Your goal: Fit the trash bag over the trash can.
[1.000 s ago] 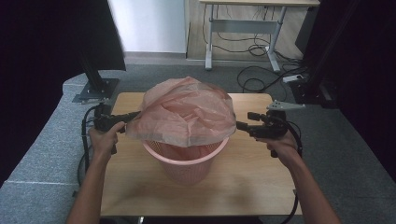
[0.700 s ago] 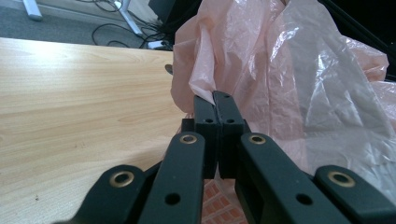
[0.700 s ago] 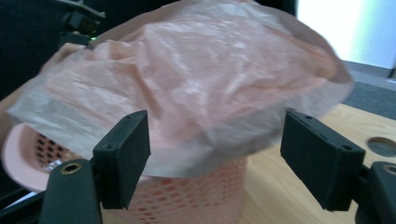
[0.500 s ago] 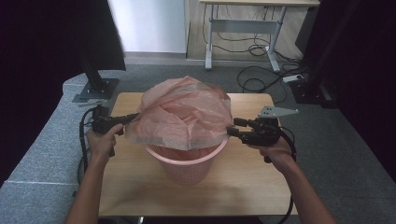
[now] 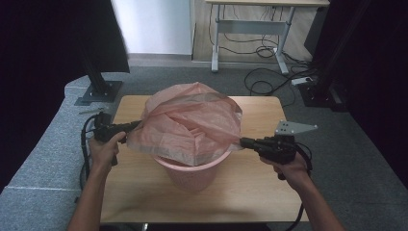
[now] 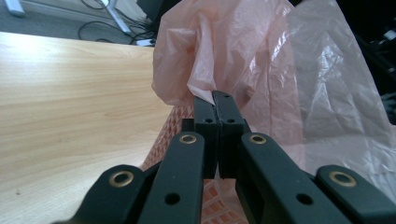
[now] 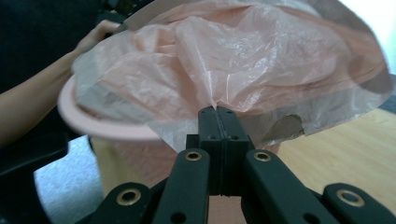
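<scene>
Grey carpet, wooden counter (image 5: 144,197). Pink bin (image 5: 192,173) at centre, pink bag (image 5: 192,122) billowing over its rim. Left tool (image 5: 137,125) clamped shut on bag's left edge. Right tool (image 5: 243,142), jaws just closed, pinching bag's right edge with film between the pads.

— What was counted on the wooden table (image 5: 144,202)?
— One pink bin (image 5: 192,173) and one pink plastic bag (image 5: 192,120) (draped over it) were recorded.
— And the tools?
— Two grippers were noted: the left gripper (image 5: 137,125) and the right gripper (image 5: 244,142), one per hand.
</scene>
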The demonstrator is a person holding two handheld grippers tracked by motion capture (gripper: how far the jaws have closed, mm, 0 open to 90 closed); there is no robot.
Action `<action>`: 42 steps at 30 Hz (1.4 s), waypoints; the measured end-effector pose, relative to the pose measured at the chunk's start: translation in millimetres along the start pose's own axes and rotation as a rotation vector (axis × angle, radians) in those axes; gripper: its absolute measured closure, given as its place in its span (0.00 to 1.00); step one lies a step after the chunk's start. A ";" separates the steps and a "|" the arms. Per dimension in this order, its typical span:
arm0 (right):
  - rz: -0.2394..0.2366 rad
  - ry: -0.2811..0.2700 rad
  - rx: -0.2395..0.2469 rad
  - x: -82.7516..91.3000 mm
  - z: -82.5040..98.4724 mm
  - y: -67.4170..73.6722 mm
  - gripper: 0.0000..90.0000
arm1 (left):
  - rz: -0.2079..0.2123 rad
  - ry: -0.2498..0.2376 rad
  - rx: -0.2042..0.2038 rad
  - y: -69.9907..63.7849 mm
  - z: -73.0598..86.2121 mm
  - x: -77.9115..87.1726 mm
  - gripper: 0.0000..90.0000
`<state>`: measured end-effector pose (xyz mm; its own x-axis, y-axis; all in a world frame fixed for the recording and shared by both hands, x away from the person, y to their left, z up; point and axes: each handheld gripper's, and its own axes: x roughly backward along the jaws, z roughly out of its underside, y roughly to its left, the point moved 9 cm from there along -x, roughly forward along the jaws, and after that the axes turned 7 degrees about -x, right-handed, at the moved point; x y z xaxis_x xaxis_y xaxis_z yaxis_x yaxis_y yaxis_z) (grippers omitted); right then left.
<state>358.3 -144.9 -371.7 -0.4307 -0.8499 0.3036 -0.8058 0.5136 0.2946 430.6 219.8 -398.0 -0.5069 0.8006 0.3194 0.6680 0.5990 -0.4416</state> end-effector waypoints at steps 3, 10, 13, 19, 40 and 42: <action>-0.012 0.024 -0.003 1.7 12.0 2.6 0.99 | 0.004 -0.005 0.002 0.2 2.4 3.1 0.99; -0.010 0.080 -0.027 -13.1 38.6 -3.2 1.00 | 0.021 -0.005 0.004 -1.4 6.2 5.4 0.99; -0.004 0.097 -0.031 -22.3 48.1 -5.3 1.00 | 0.030 -0.004 0.005 -2.7 7.2 4.5 0.99; 0.065 0.086 -0.027 -30.9 41.5 -22.1 1.00 | 0.072 0.000 0.015 -9.1 10.0 -6.1 0.99; 0.084 0.093 -0.052 -19.5 58.2 -56.8 1.00 | 0.114 0.032 0.025 -20.5 25.7 -20.6 0.99; 0.080 0.108 -0.035 -24.6 63.7 -52.7 1.00 | 0.116 0.035 0.025 -20.5 27.6 -20.4 0.99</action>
<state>385.5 -158.5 -452.4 -0.4447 -0.7895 0.4229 -0.7552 0.5844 0.2969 412.2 190.9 -418.6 -0.4071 0.8649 0.2937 0.7069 0.5020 -0.4983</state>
